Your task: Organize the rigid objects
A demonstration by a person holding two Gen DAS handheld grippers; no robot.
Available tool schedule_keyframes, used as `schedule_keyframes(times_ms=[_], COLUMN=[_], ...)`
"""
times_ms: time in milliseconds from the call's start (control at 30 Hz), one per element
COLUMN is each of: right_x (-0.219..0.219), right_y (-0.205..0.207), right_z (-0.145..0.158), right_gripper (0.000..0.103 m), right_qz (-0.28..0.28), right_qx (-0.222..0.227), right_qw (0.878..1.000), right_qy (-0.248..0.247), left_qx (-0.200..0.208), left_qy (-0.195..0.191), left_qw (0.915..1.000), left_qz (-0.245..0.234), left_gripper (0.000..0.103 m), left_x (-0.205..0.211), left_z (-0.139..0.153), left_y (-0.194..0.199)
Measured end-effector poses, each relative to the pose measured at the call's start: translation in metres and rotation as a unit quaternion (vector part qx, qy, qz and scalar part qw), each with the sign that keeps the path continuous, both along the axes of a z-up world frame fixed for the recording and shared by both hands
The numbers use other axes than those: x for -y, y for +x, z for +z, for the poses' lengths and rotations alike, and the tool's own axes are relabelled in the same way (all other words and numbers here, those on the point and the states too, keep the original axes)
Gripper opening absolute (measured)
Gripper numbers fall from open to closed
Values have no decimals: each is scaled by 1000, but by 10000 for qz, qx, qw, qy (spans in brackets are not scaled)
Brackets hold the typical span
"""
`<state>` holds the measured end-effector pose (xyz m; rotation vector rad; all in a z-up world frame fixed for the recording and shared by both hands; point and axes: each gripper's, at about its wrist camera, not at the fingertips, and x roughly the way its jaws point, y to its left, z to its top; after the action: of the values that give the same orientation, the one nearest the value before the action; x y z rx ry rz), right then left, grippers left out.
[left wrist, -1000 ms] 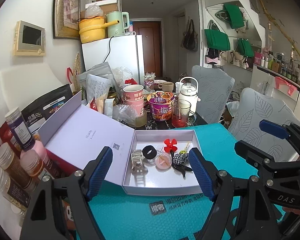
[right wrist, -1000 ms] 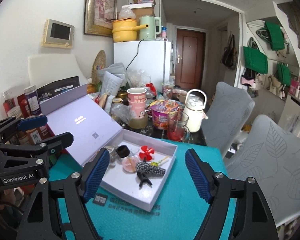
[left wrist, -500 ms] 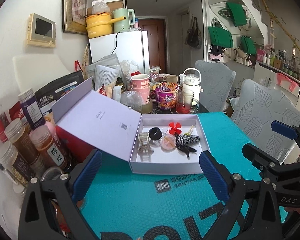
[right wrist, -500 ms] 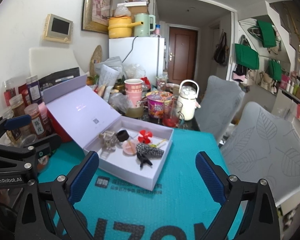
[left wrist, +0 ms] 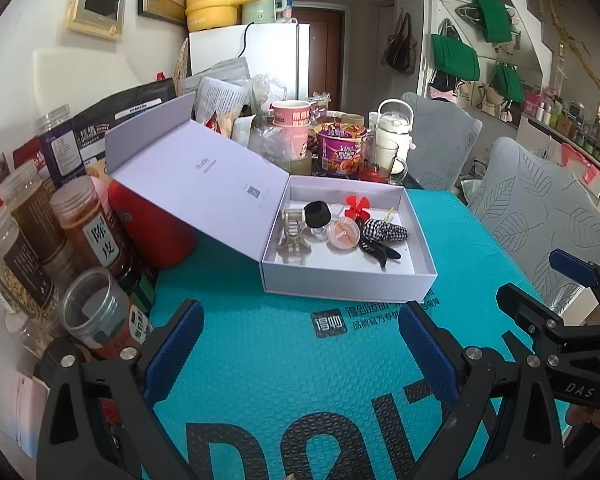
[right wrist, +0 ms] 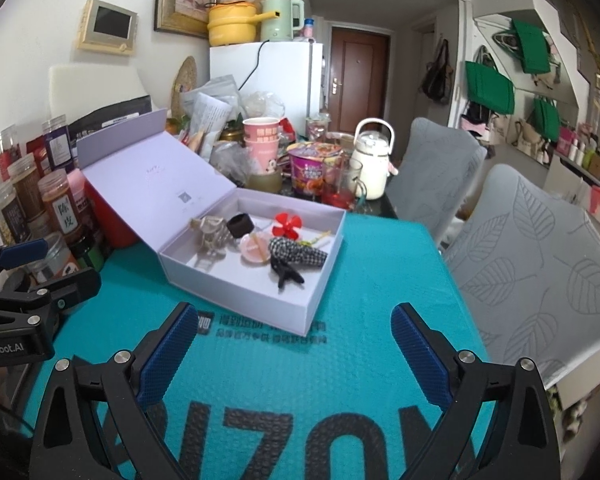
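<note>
The white box (left wrist: pixel 350 280) sits open on the teal mat (left wrist: pixel 300 380) covering the tabletop, its hinged lid (left wrist: pixel 196 176) thrown back to the left and leaning on a red container (left wrist: pixel 152 224). Inside lie a clear hair clip (left wrist: pixel 294 232), a black ring-shaped piece (left wrist: pixel 317 215), a red flower-shaped piece (left wrist: pixel 357 205), a round pink compact (left wrist: pixel 343 234), a black-and-white checked bow (left wrist: pixel 384 232) and a black clip (left wrist: pixel 380 251) touching the bow. Something thin and yellowish shows by the flower, too small to identify. The left claw (left wrist: pixel 300 344) hovers over the mat in front of the box, jaws spread wide and gripping nothing. The right claw (right wrist: pixel 294 346) is likewise spread wide and empty, near the box's front corner. Spice jars (left wrist: pixel 88 224) crowd the left edge, and a purple noodle cup (left wrist: pixel 340 150) stands behind the box.
</note>
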<state>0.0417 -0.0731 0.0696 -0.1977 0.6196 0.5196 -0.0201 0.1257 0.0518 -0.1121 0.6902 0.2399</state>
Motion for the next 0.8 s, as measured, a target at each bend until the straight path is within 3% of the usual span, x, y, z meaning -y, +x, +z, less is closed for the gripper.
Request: schedule_keyframes(times_ms=[800], right_x=[-6], right_y=[-3], right_z=[-16], right_gripper=[99], right_qz=[-19], right_qx=[-228], right_qw=[9996], right_qy=[-180], left_qx=[-212], left_qy=[-131], left_qw=[9997], left_qz=[-25], left_gripper=[100], left_x=[-7], left_z=[-14], left_y=[6])
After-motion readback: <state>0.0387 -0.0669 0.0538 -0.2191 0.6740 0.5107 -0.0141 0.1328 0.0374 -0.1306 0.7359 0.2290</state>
